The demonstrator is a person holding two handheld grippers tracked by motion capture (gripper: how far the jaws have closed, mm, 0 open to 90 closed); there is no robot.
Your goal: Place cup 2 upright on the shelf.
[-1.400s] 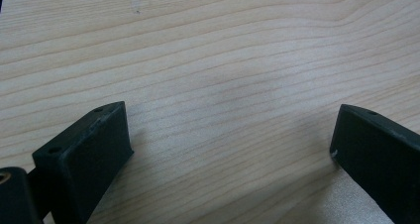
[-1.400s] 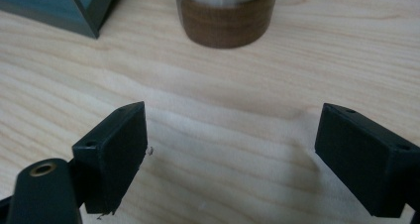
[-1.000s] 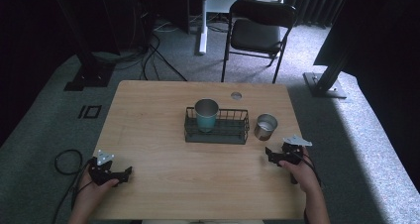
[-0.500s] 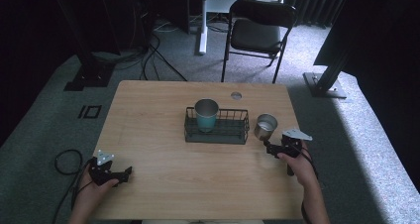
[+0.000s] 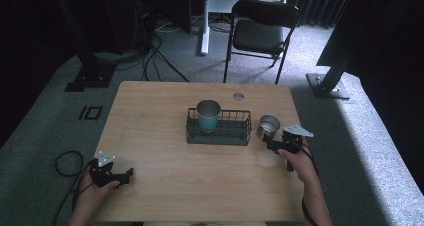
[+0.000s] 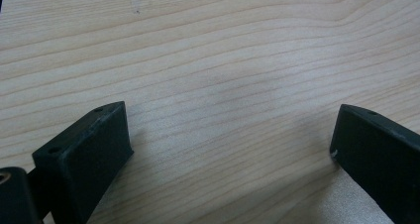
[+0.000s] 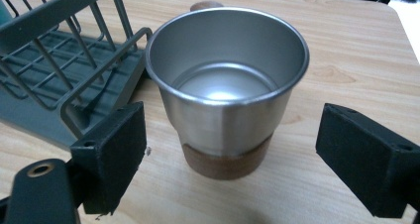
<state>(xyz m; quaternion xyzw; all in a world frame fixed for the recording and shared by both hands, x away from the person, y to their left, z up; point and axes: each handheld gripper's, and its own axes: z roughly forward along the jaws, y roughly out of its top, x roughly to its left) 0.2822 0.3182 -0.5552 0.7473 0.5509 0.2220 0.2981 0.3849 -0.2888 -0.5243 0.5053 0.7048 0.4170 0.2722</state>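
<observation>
A steel cup [image 5: 268, 126] with a brown base stands upright on the table, just right of a black wire basket [image 5: 218, 135]. A teal cup [image 5: 208, 116] stands inside the basket at its left end. My right gripper [image 5: 271, 145] is open, close in front of the steel cup [image 7: 226, 85], whose body sits between the two jaws without touching them. My left gripper [image 5: 126, 175] rests near the table's front left corner, open over bare wood [image 6: 223, 100].
The wooden table [image 5: 150, 116] has a small round grommet [image 5: 238, 96] near its far edge. A folding chair [image 5: 260, 33] and stand legs sit on the carpet beyond. The basket's wire wall [image 7: 64, 50] lies just left of the right gripper's jaws.
My right gripper has moved forward and left toward the steel cup. The left gripper has stayed put.
</observation>
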